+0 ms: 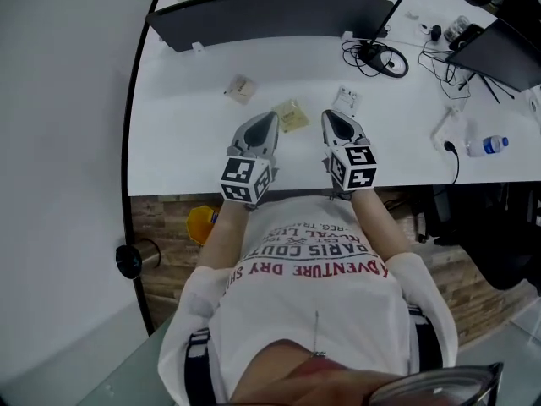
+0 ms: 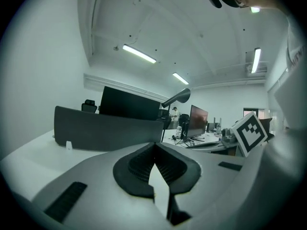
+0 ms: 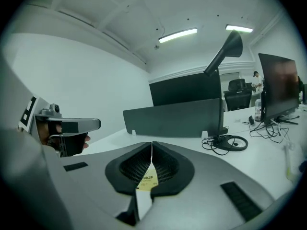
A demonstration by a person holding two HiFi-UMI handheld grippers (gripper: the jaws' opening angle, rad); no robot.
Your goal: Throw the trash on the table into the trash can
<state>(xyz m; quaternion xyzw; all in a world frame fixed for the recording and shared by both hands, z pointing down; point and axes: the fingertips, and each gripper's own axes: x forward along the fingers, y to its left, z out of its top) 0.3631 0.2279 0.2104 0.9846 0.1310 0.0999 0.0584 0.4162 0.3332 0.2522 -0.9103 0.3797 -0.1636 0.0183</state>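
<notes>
Three pieces of trash lie on the white table (image 1: 177, 142): a crumpled beige scrap (image 1: 241, 89), a yellow packet (image 1: 292, 115) and a white packet (image 1: 345, 100). Both grippers are held side by side over the table's near part, pointing away from the person. My left gripper (image 1: 264, 118) (image 2: 154, 145) is just left of the yellow packet, its jaws meeting at the tips with nothing between them. My right gripper (image 1: 336, 117) (image 3: 152, 145) is just right of it, shut too. In the right gripper view a yellow printed packet (image 3: 146, 180) shows through the gap under the shut tips.
A dark monitor (image 1: 270, 15) stands at the table's far edge, with a coiled black cable (image 1: 380, 57) beside it. A plastic bottle (image 1: 489, 146) and a plug lie at the right. Under the near edge sit a yellow object (image 1: 201, 223) and a black round thing (image 1: 135, 259).
</notes>
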